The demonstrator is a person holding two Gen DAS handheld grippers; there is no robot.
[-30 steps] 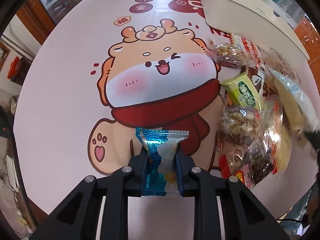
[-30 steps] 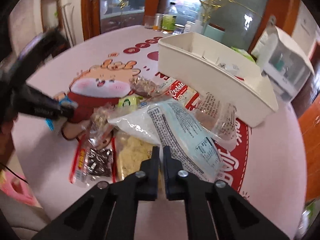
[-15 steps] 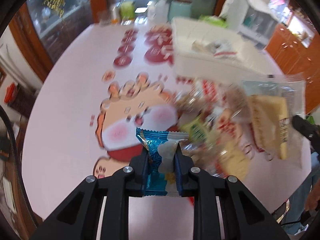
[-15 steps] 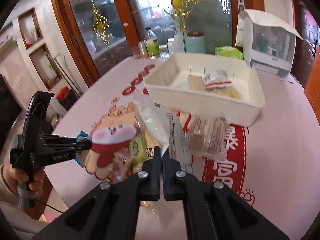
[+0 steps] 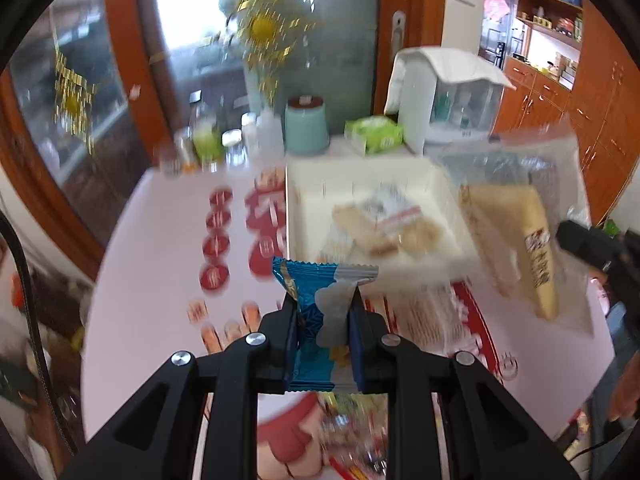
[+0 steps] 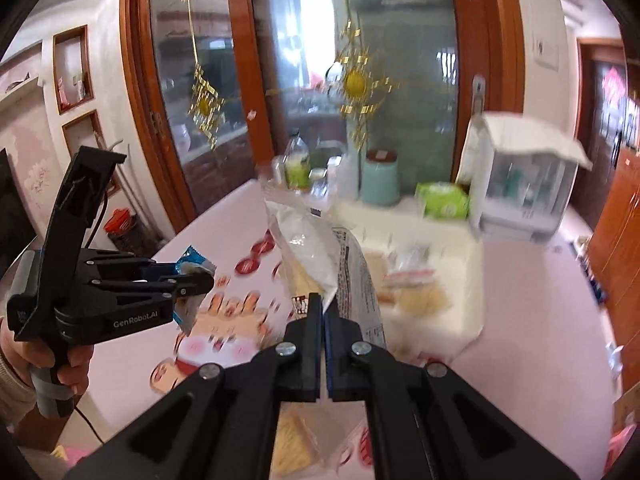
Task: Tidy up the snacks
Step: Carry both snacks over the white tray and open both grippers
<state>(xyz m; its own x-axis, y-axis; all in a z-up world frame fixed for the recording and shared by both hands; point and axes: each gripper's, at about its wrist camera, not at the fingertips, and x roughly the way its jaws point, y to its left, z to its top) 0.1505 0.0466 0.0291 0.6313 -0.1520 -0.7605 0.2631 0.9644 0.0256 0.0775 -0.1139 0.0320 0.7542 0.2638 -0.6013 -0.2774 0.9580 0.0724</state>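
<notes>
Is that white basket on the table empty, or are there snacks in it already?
Not empty. The white basket already holds a few pale wrapped snacks on its floor, seen in both views. Blur hides exactly how many.

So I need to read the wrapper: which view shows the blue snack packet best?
The left wrist view: the blue snack packet sits sharp and centred, face-on in the left gripper. The right wrist view shows only its small crimped end, side-on, poking past that gripper.

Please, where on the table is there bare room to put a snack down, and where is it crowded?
Bare tablecloth lies left of the white basket; another bare stretch lies right of it. The basket's middle is crowded with packets, and bottles crowd the far edge.
</notes>
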